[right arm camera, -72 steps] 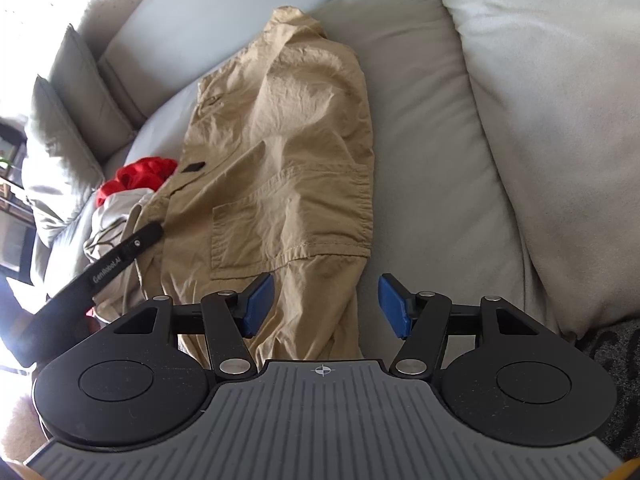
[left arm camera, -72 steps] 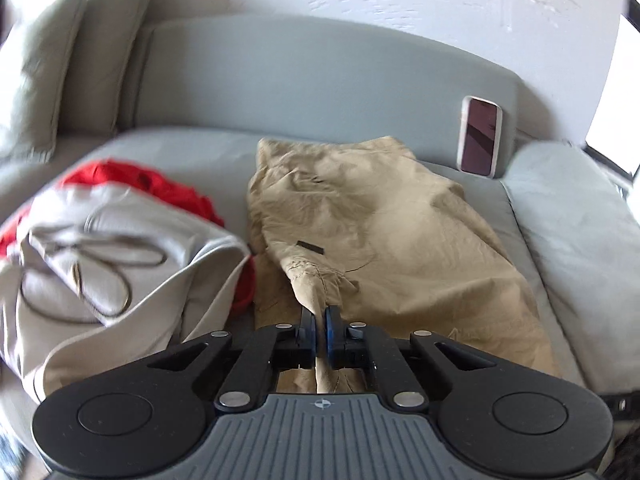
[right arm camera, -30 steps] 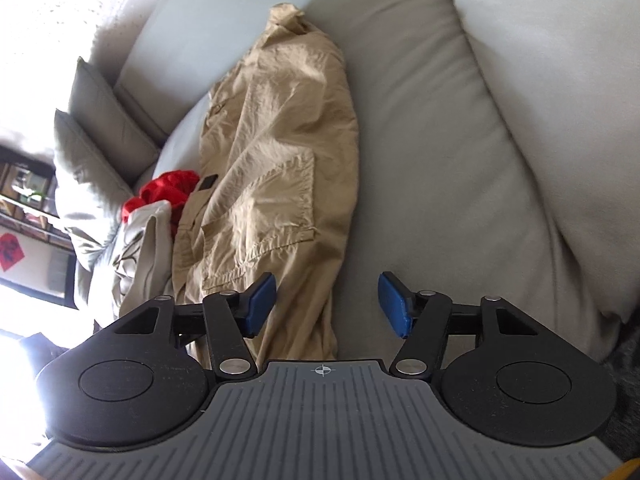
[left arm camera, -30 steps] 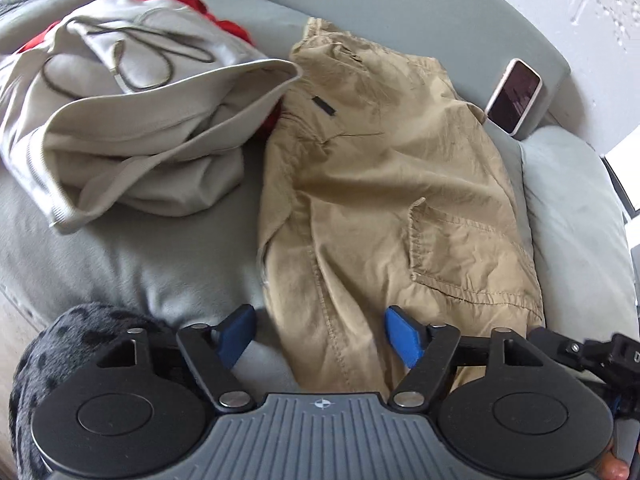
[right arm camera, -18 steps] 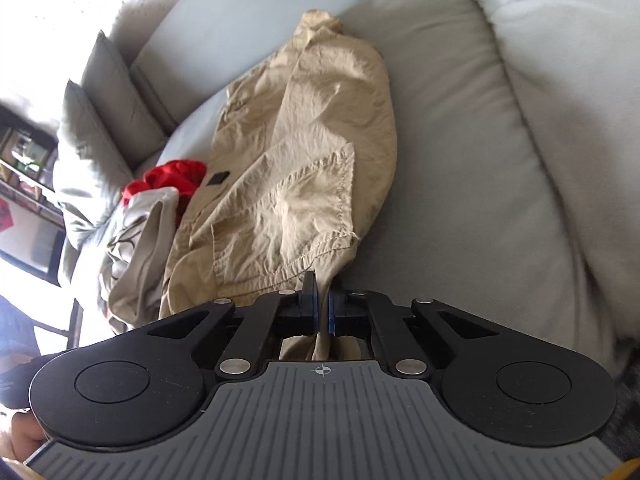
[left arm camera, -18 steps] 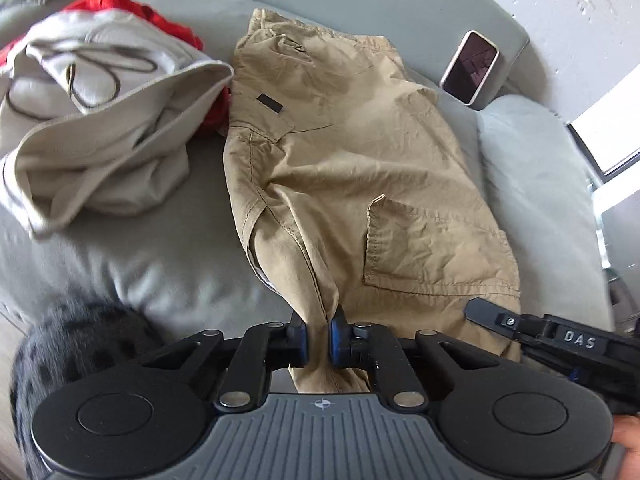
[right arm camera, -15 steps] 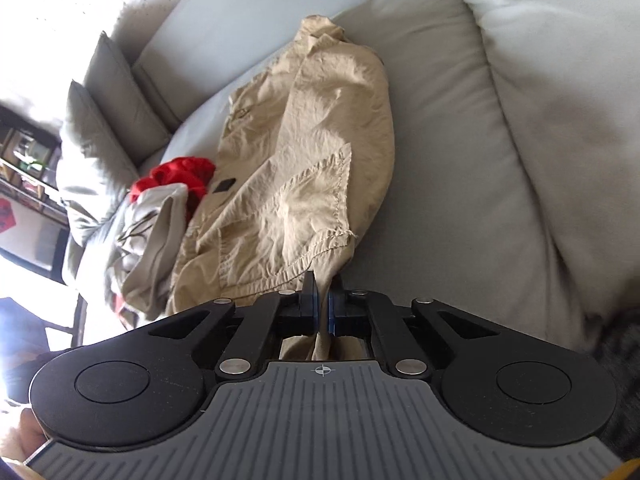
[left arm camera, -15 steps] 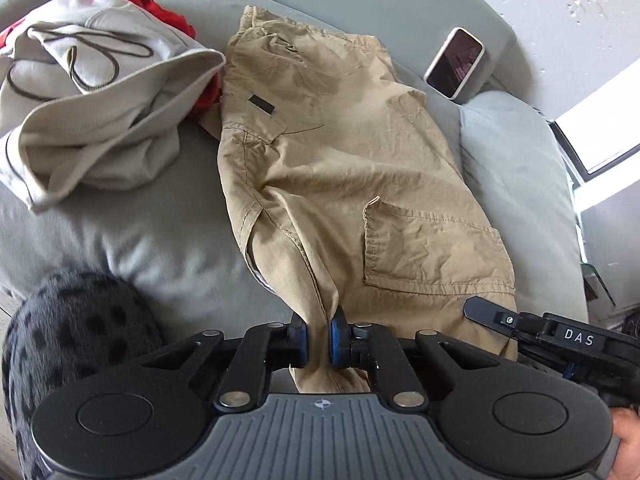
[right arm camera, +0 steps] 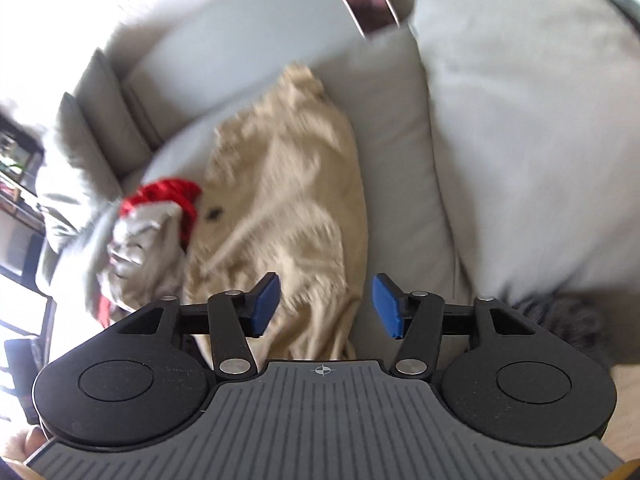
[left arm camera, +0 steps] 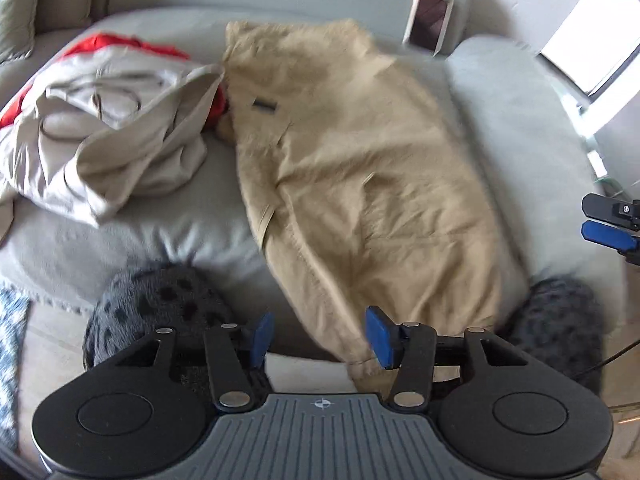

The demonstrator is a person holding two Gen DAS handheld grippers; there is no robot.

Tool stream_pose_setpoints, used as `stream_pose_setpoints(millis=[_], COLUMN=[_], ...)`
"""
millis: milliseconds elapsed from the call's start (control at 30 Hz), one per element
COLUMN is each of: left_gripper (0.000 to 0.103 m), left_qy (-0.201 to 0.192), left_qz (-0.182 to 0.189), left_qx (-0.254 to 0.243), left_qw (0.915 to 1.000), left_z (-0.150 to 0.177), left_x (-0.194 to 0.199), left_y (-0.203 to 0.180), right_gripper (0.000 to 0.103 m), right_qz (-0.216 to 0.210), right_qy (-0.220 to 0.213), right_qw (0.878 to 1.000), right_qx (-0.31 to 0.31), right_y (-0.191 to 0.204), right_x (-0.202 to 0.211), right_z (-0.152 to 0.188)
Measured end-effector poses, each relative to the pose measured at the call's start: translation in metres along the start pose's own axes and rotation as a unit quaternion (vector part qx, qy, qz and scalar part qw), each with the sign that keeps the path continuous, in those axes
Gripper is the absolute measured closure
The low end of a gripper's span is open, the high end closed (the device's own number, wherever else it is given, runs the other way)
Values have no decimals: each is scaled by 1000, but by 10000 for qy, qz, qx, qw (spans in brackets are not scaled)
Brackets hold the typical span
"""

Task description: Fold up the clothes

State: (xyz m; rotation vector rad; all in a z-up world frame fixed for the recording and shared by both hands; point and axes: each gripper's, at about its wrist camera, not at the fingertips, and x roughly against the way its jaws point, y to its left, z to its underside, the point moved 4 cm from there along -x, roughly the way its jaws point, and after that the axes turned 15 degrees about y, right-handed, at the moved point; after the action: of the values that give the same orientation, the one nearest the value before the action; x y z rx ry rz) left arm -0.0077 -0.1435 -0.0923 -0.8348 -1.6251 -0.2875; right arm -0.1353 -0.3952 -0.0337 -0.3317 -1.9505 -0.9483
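In the left wrist view, the crumpled tan cotton cargo trousers (left arm camera: 360, 184) lie lengthwise on the grey sofa seat (left arm camera: 160, 232), their near hem sagging between the spread, empty jaws of the left gripper (left arm camera: 318, 340). In the right wrist view, the trousers (right arm camera: 288, 208) look blurred and bunched, their lower end just beyond the right gripper (right arm camera: 326, 306), whose jaws are parted and hold nothing.

grey sofa (left arm camera: 120, 236) | phone (left arm camera: 430, 20) propped upright against backrest | two cushions (right arm camera: 100, 120) at far end | spotted dark fuzzy object (left arm camera: 160, 304) at front edge
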Motion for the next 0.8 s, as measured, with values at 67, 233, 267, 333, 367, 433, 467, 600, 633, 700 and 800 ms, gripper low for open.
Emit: stream_pose_setpoints(millis=[67,233,267,333,367,433,467,600,633,700,800], left_gripper=[54,53,53,53,53,52,51,49,49,50,50], left_qy=[-549,-1804,-1959,-2141,-2174,-2176,-2139,-1853,-1779,-1612,-1616], left_qz=[68,-175,-275,-426,-457,-495,-542,-730,-741,-728,-679], left_qx=[-74,60,99,136,165,243,291,527,592,624,464], left_qw=[9984,9834,9802,9758,9749,9745,9749,9785,9795,9823,9834], left_z=[-7,-36,-44,-59,-67,-84,-93,-136,-147,-171,-216], left_x=[28,76,83,92,93,91,88,60,52,37,29], left_y=[0,-5,-5,-6,-5,-2,0,19,24,35,46], right_gripper=[33,32,32,32,32,32,32,32,32,32,32], right_qz=[-41,-21,-16,-20,-43,-120,-135,-33,-10,30,215], right_qy=[-347,-1073,-1156,-1234,-1250,-1239,-1213,-948,-843,-694,-622], right_qw=[9990,9913,9898,9879,9871,9854,9848,9869,9885,9900,9886], right_qx=[281,755,833,943,1003,1158,1234,1305,1259,1227,1353], right_y=[11,40,47,62,69,83,89,101,101,101,101], right_x=[34,82,85,83,81,72,65,19,3,-26,-69], right_z=[-6,-33,-40,-54,-60,-73,-80,-115,-127,-149,-187])
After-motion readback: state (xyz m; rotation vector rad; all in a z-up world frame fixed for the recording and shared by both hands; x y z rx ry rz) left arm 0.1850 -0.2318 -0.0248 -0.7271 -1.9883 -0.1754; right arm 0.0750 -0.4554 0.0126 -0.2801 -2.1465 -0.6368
